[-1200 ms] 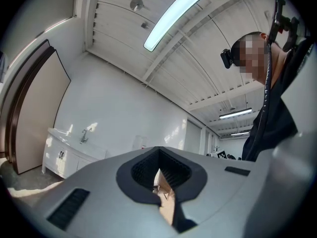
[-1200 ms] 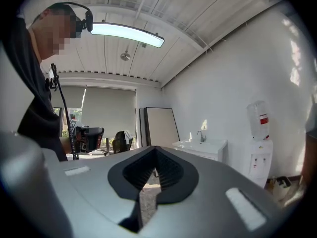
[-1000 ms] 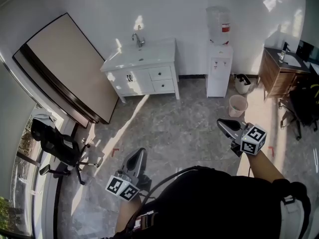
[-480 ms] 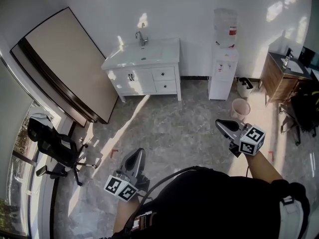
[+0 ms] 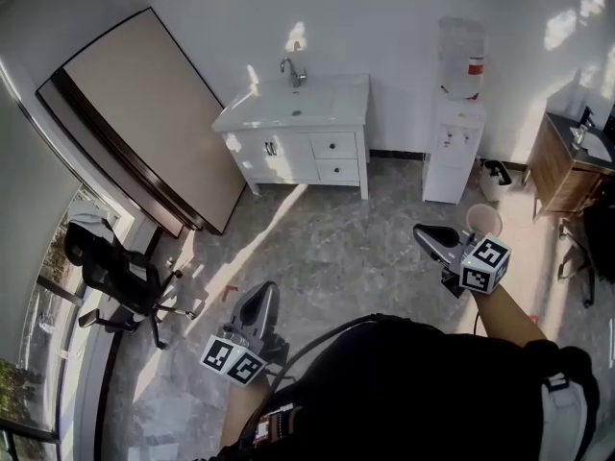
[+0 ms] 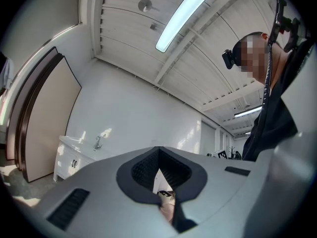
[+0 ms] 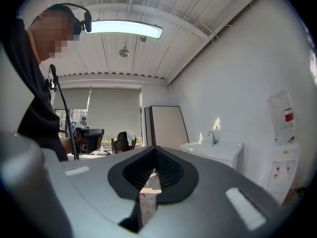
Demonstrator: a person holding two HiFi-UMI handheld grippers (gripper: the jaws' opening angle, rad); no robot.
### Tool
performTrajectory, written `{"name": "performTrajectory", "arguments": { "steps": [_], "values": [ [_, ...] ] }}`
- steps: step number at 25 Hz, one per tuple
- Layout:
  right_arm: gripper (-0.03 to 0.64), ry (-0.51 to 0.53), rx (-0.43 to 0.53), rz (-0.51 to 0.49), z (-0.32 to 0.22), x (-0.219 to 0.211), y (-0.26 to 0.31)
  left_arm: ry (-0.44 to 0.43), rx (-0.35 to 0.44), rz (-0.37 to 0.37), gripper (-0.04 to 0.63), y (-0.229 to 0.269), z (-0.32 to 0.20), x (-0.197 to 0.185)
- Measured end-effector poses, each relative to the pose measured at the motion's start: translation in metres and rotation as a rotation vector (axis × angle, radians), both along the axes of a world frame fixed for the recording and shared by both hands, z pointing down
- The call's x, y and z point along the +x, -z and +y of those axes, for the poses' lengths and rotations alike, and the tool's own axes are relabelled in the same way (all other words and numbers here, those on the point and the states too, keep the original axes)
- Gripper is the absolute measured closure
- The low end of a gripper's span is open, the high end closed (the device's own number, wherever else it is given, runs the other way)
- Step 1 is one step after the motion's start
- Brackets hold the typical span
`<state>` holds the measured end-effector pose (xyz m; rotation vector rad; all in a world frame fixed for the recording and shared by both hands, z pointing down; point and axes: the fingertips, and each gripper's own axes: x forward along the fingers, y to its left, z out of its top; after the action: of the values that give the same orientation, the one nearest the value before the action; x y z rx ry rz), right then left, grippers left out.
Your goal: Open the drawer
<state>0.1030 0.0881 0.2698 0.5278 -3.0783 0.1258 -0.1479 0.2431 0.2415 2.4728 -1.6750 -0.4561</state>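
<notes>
A white vanity cabinet (image 5: 293, 142) with a sink and tap stands against the far wall. It has two small drawers (image 5: 334, 146) stacked on its right side, both closed. The cabinet also shows far off in the left gripper view (image 6: 68, 155) and the right gripper view (image 7: 214, 150). My left gripper (image 5: 266, 294) is held low at the front, shut, with nothing in it. My right gripper (image 5: 424, 234) is held out at the right, jaws together and empty. Both are well short of the cabinet, with bare floor between.
A water dispenser (image 5: 454, 152) stands right of the cabinet, with a pink bucket (image 5: 483, 219) and a small bin (image 5: 497, 174) beyond it. A wooden vanity (image 5: 569, 166) is at the far right. A big board (image 5: 144, 113) leans on the left wall, and an office chair (image 5: 113, 279) stands below it.
The cabinet, dispenser and board have slid to the right in the head view as I moved across the room. Both grippers kept their places in the picture and stayed shut.
</notes>
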Motion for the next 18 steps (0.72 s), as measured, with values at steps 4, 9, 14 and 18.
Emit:
{"name": "performTrajectory", "arguments": {
  "steps": [4,9,14,18],
  "values": [
    [0.62,0.032,0.026,-0.012,-0.045,0.021,0.015,0.031,0.023,-0.013,0.603,0.011,-0.035,0.028],
    [0.621,0.062,0.027,-0.009,-0.093,0.056,0.014,0.048,0.014,-0.015,0.603,0.01,-0.082,0.07],
    [0.62,0.051,0.007,-0.006,-0.137,0.093,0.005,0.048,-0.002,-0.006,0.604,0.005,-0.123,0.104],
    [0.62,0.037,-0.01,-0.011,-0.168,0.116,-0.002,0.016,-0.026,-0.007,0.603,0.0,-0.161,0.132]
  ]
}}
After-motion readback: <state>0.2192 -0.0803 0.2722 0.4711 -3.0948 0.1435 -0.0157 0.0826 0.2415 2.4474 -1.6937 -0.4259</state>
